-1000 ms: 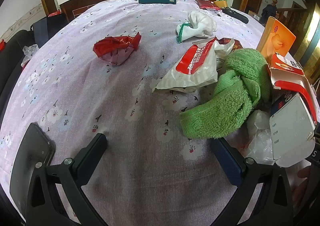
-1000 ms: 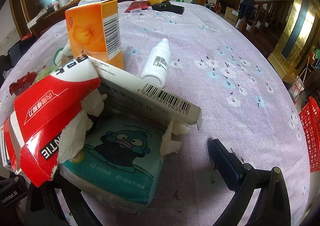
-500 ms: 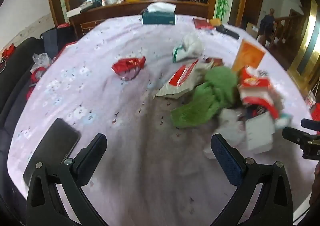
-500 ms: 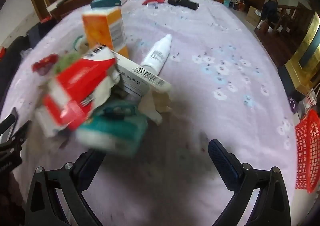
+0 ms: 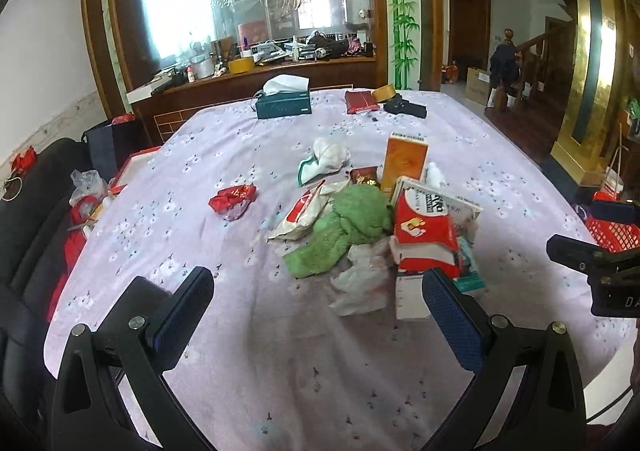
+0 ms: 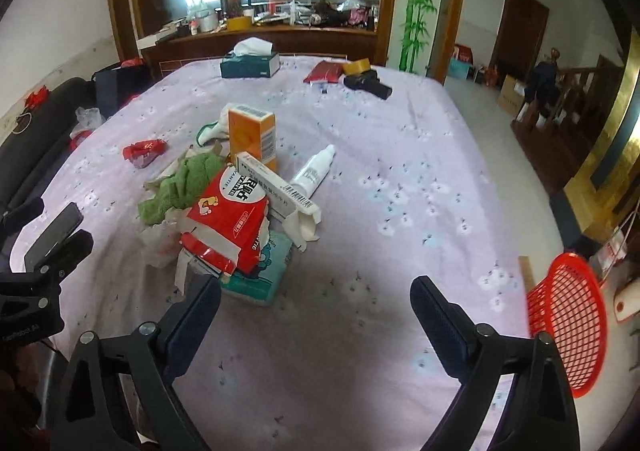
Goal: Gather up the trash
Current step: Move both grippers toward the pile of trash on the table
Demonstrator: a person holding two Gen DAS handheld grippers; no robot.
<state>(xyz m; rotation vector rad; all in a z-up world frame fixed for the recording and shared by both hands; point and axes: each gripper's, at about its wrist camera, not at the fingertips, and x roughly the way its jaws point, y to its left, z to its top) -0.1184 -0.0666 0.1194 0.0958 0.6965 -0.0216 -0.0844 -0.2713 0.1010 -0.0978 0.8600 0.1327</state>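
A heap of trash lies mid-table: a red and white carton, a green cloth, an orange box, a teal tissue pack, a white bottle, white bags and a red wrapper. My left gripper is open and empty, raised near the front of the heap. My right gripper is open and empty, to the right of the heap.
The table has a lilac flowered cloth. A red mesh basket stands off the table's right edge. A tissue box, a red pouch and a black item lie at the far end. A black chair stands left.
Both grippers have pulled back and up from the heap, so the whole table and room show. The heap looks smaller and farther. Both stay open and empty.
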